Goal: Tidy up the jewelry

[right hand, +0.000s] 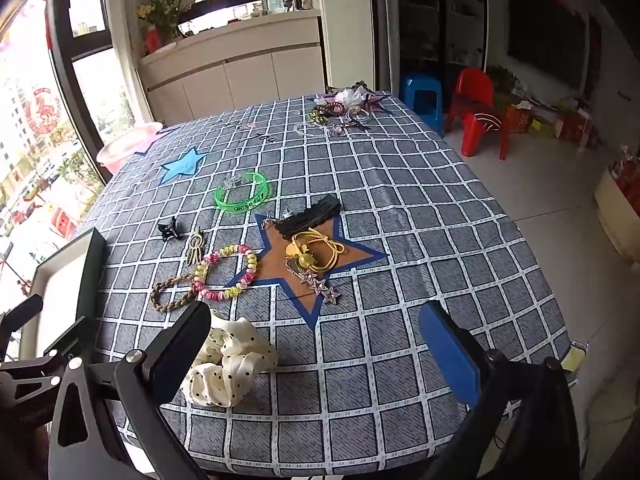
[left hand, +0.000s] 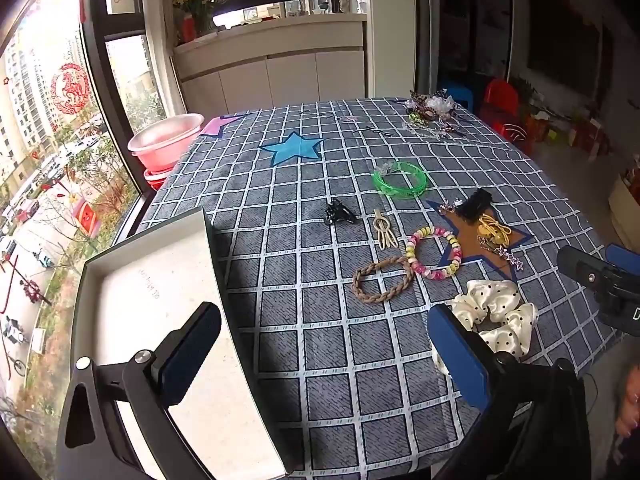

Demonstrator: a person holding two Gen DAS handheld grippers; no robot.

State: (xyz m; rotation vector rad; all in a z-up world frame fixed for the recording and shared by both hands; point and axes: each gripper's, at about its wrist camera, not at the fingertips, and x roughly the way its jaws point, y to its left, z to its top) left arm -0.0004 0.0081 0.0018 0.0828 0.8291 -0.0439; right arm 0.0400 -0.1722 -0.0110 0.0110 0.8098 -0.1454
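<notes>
The checked tablecloth [right hand: 400, 240] is carrying an open white box [left hand: 168, 304] at near left. Jewelry is lying centre: polka-dot scrunchie [right hand: 228, 364] nearest, beaded bracelet [right hand: 228, 276], green bangle [right hand: 244, 196]. Left gripper [left hand: 324, 344] and right gripper [right hand: 320, 344] are hovering fully spread, holding nothing.

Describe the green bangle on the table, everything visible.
The green bangle is a translucent, bright green ring that looks like plastic, with a wide flat band and small dark lettering on its near outer face. It lies flat on the checked tablecloth, beyond the black claw clip and the beaded bracelet. A small clear, crinkly piece rests at its far left rim, apparently touching it. Neither gripper touches the bangle. The right wrist view shows it too.
</notes>
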